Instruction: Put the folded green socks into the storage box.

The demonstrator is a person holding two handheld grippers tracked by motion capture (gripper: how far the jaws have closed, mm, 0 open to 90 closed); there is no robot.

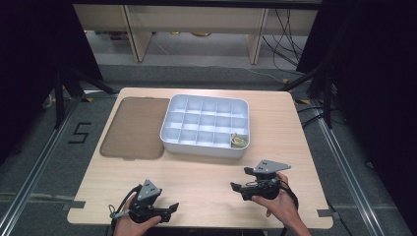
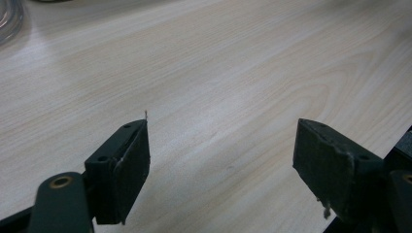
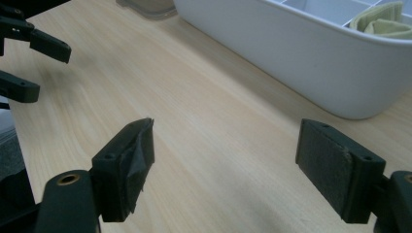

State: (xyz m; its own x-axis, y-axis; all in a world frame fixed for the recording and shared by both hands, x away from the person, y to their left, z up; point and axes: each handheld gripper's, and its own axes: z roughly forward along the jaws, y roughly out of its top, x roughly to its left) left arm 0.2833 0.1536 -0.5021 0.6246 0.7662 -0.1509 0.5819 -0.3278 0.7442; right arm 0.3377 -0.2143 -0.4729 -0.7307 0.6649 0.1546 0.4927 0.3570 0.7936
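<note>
Toward 12 o'clock from both grippers, a white divided tray (image 1: 169,129) sits mid-surface, untouched.

One folded pale-green cloth (image 1: 238,140) lies in the tray's corner compartment at about 4 o'clock of the grid; in the right gripper view the cloth (image 3: 384,22) peeks over the white wall (image 3: 311,58). At the tray's 9 o'clock, just beside it, a brownish translucent lid (image 1: 133,128) lies flat on the pale wooden surface (image 1: 206,177). Right gripper (image 1: 241,182) hovers at 5 o'clock of the tray, near its front wall, jaws spread wide with nothing between them. Left gripper (image 1: 172,209) rests at 7 o'clock, well apart from the tray near the surface's front edge, jaws likewise spread and empty over bare wood. Each gripper is held in a person's hand.
</note>
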